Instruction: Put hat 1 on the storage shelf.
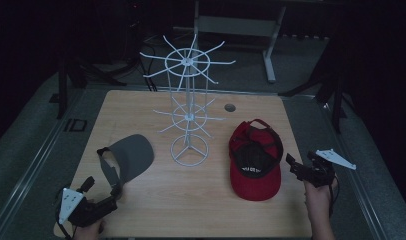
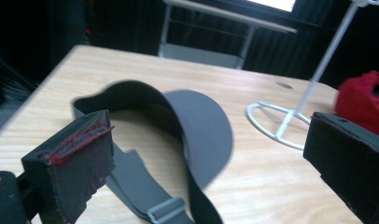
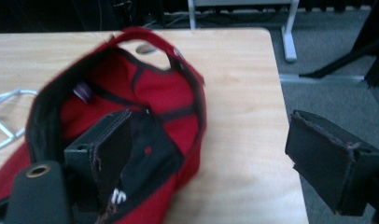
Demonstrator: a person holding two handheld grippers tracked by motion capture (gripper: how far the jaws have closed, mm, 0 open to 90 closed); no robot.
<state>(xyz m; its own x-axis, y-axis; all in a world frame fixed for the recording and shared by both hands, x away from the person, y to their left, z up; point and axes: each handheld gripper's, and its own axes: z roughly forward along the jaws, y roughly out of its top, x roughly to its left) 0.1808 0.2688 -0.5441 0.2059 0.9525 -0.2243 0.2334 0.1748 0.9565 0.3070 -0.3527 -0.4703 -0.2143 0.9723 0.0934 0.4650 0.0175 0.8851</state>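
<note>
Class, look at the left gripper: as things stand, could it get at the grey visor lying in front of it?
Probably yes. The left gripper has its jaws open and points at the grey visor, whose strap lies between them on the table. Nothing stands between them.

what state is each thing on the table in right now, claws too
grey visor: flat on the table, strap unfastened, not held
red cap: lying upside down, inside facing up, not held
white wire rack: upright, hooks bare
left claw: open, jaws either side of the visor strap
right claw: open, at the cap's edge
</note>
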